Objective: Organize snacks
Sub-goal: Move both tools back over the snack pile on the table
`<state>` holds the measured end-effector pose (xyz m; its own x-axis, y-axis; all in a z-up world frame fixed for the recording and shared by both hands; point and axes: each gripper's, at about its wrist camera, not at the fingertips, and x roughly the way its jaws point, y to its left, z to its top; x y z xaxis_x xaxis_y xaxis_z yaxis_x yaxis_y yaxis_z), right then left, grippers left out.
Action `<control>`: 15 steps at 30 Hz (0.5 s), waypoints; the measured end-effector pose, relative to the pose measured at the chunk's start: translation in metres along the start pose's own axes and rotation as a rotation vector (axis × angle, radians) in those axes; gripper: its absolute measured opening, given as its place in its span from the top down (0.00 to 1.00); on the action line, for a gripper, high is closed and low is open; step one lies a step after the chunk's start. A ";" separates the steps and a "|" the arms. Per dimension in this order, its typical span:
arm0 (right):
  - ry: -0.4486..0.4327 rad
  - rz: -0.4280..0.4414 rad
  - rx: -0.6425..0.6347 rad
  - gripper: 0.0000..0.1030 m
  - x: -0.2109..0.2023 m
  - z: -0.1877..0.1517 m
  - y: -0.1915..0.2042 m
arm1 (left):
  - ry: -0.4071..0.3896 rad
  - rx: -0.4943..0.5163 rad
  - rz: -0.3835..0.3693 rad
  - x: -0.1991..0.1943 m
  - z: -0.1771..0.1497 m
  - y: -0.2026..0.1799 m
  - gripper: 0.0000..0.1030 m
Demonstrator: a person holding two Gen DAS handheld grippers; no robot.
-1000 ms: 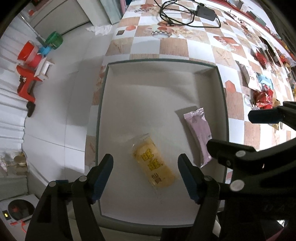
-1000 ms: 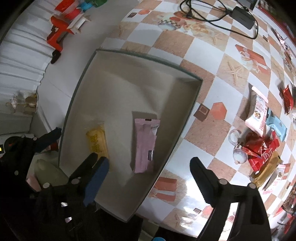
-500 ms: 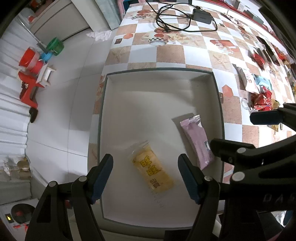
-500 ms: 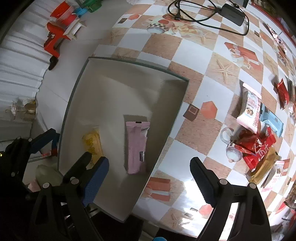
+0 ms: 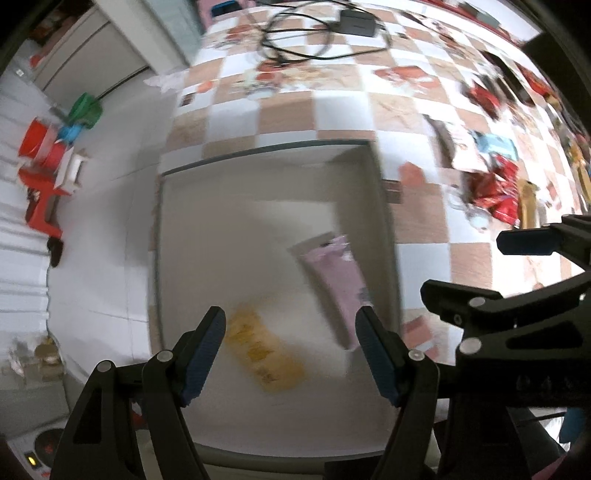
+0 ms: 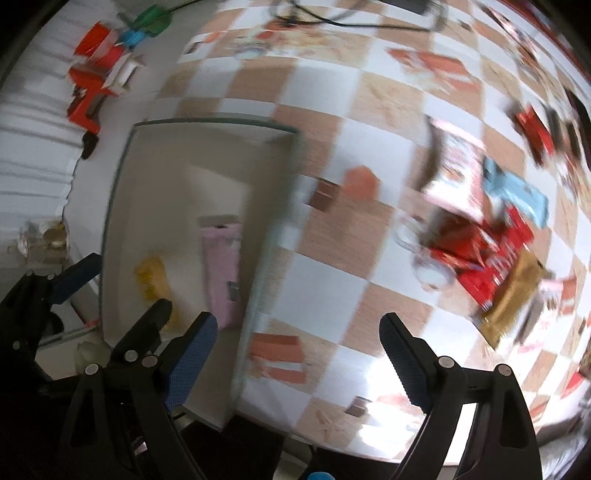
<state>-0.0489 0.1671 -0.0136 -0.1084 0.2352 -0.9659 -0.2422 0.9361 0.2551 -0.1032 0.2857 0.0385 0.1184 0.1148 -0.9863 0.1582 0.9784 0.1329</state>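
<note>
A white box (image 5: 258, 184) with a green rim sits at the table's left edge; it also shows in the right wrist view (image 6: 184, 177). In it lie a yellow snack pack (image 5: 264, 349) (image 6: 151, 277) and a pink snack pack (image 5: 336, 280) (image 6: 221, 273). My left gripper (image 5: 290, 354) is open and empty above the box's near part. My right gripper (image 6: 295, 362) is open and empty above the table just right of the box. A pile of loose snacks lies on the table to the right: red packs (image 6: 480, 254), a blue pack (image 6: 517, 195), a gold pack (image 6: 513, 295).
The checkered tablecloth (image 6: 351, 258) covers the table. A black cable and adapter (image 5: 332, 29) lie at the far side. Red and green toys (image 5: 48, 158) lie on the floor to the left. Both views are motion-blurred.
Both grippers have pulled up and shifted right; the box looks smaller and further left, and more of the snack pile shows. Both packs stay in the box.
</note>
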 end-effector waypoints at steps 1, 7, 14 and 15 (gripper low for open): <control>0.002 -0.004 0.018 0.12 0.000 -0.001 -0.008 | 0.003 0.015 -0.008 0.000 0.002 -0.006 0.25; -0.014 -0.033 0.133 0.12 -0.010 -0.017 -0.064 | 0.008 0.108 -0.044 0.000 0.017 -0.049 0.24; -0.069 -0.049 0.206 0.00 -0.029 -0.029 -0.112 | 0.026 0.174 -0.050 0.001 0.029 -0.085 0.23; -0.074 -0.051 0.209 0.00 -0.030 -0.031 -0.117 | 0.028 0.184 -0.049 0.000 0.030 -0.091 0.23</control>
<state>-0.0468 0.0421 -0.0130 -0.0283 0.1977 -0.9799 -0.0393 0.9793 0.1987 -0.0879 0.1915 0.0289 0.0789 0.0753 -0.9940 0.3400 0.9353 0.0978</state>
